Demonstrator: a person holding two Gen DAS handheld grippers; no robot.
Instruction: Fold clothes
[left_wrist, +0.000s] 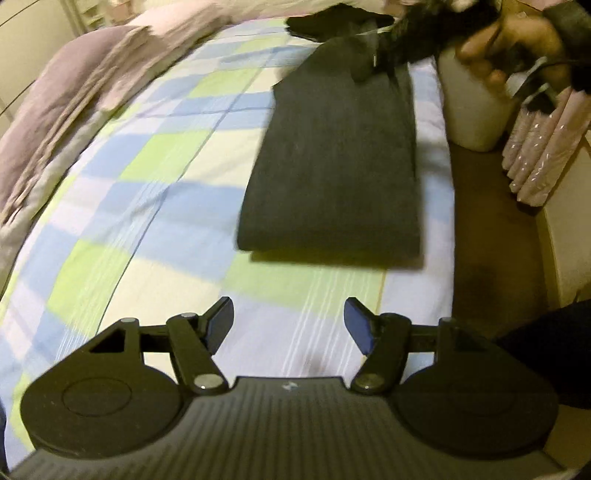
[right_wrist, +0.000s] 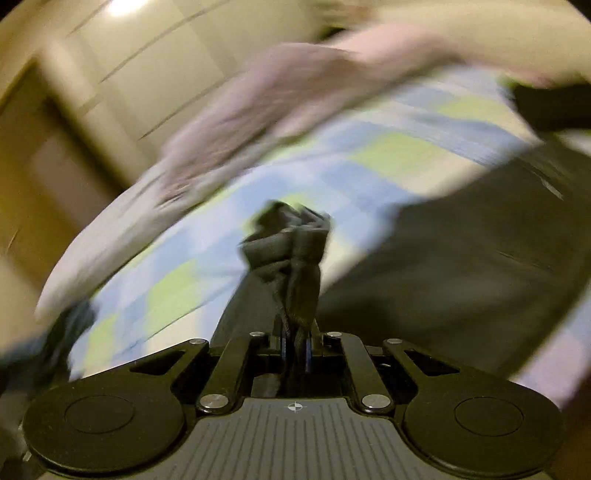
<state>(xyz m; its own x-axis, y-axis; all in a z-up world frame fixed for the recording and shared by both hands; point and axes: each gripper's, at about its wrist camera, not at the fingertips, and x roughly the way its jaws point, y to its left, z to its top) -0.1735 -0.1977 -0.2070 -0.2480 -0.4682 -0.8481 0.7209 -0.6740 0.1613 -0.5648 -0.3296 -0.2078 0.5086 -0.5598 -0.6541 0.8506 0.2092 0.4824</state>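
Note:
A dark grey garment (left_wrist: 332, 166), folded into a long strip, lies on the checked bed sheet (left_wrist: 147, 184). My left gripper (left_wrist: 289, 325) is open and empty, above the sheet just short of the garment's near folded edge. My right gripper (right_wrist: 294, 343) is shut on a bunched end of the dark garment (right_wrist: 291, 258), which hangs from the jaws down to the bed. In the left wrist view the right gripper (left_wrist: 373, 61) shows blurred at the garment's far end, held by a hand (left_wrist: 509, 44).
A pile of pink and lilac bedding (left_wrist: 74, 103) lies along the bed's left side. A white bin (left_wrist: 472, 107) and pink packets (left_wrist: 543, 147) stand on the brown floor at the right. Another dark garment (left_wrist: 332, 24) lies at the far end.

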